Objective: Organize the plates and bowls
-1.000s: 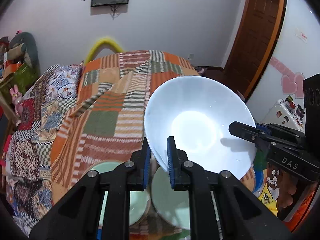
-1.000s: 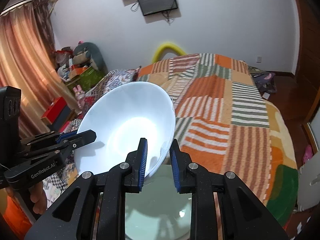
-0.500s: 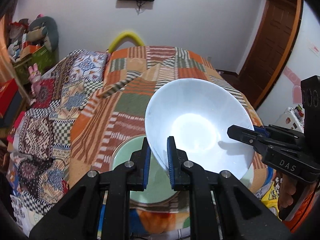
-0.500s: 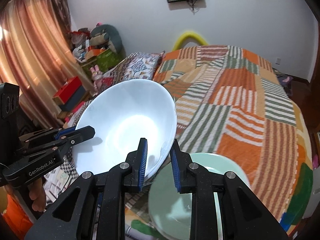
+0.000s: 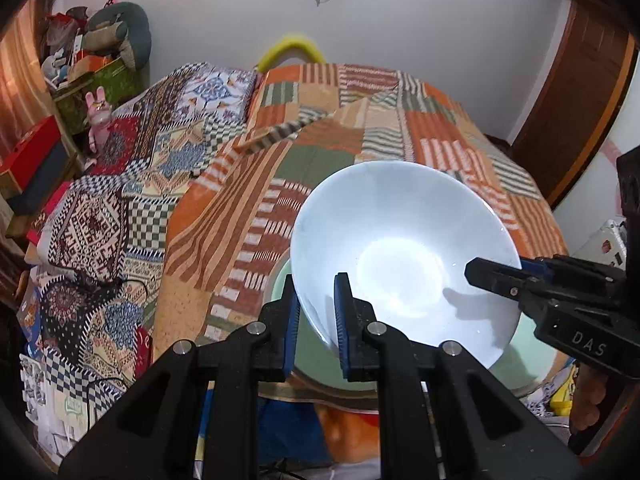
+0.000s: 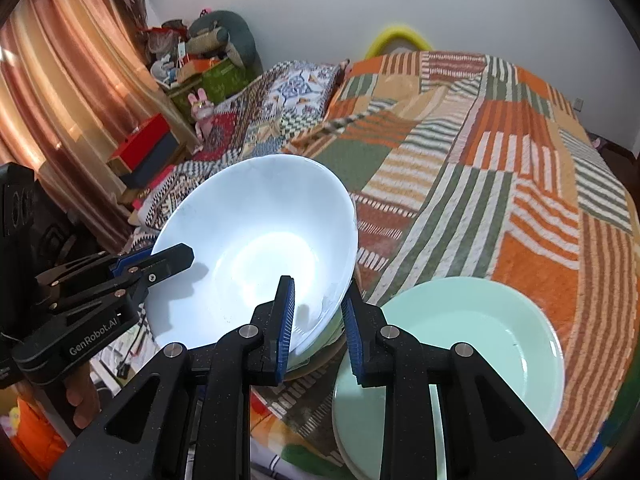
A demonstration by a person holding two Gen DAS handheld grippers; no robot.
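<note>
White bowl (image 6: 256,248) — empty — above green plate (image 6: 472,344).

Both grippers' fingers (image 5: 344,312) clamp white bowl (image 5: 400,256) above green plate (image 5: 320,356).

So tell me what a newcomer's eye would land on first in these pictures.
The big white bowl draws the eye first: it fills the near middle of both views, held tilted by its rim between the left tool and the right tool. Next is the pale green plate, lying flat on the near edge of the bed just beside and below the bowl. Behind them spreads the loud orange-and-green striped patchwork blanket.
</note>
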